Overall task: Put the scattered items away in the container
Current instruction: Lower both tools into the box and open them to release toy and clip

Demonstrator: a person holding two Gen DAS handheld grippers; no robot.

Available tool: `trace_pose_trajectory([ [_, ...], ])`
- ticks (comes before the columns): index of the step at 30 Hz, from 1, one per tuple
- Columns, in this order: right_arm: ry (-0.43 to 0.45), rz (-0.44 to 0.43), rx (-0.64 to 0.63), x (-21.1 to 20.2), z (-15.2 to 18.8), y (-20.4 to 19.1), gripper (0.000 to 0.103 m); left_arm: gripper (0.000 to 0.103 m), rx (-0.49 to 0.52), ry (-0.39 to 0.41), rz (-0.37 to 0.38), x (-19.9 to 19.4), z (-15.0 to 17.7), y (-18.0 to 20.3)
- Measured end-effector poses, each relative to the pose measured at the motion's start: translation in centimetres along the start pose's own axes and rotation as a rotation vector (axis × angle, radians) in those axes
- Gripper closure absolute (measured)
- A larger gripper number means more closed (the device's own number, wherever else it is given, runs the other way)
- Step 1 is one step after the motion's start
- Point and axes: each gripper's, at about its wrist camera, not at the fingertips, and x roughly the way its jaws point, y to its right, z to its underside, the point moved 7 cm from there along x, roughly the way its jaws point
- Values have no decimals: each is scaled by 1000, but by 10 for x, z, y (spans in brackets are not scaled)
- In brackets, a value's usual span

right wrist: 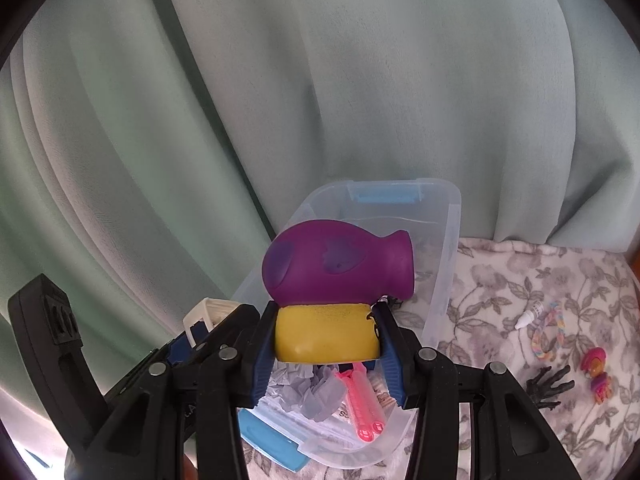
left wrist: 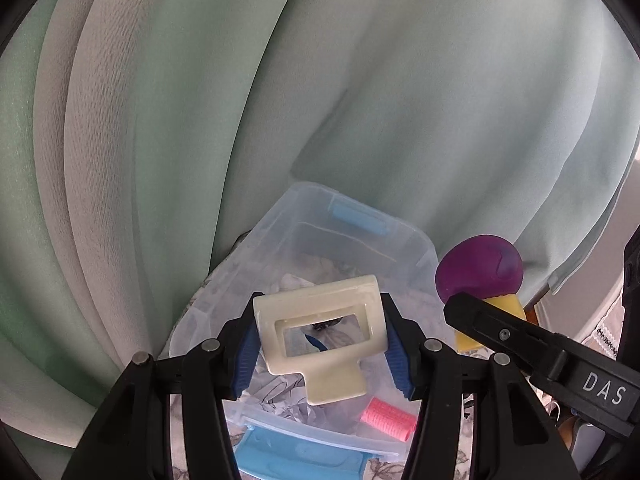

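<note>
My left gripper is shut on a cream hair claw clip and holds it above the clear plastic container. My right gripper is shut on a purple and yellow toy hair dryer by its yellow handle, over the container. The toy hair dryer and the right gripper's arm also show at the right of the left wrist view. Pink hair rollers and crumpled paper lie inside the container.
The container has blue latches and stands on a grey floral cloth before a pale green curtain. On the cloth to the right lie a small white dropper bottle, a pastel bracelet, a black claw clip and pink-orange clips.
</note>
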Motion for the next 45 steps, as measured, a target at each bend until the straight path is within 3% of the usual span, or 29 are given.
trace_pose_trajectory([
  [16,-91,28,31,35,28,21,54,47,0,-64,-36,7,31,-12],
  [45,-94,26,20,38,27,17,53,46,23,-63,-56,17,29,-16],
])
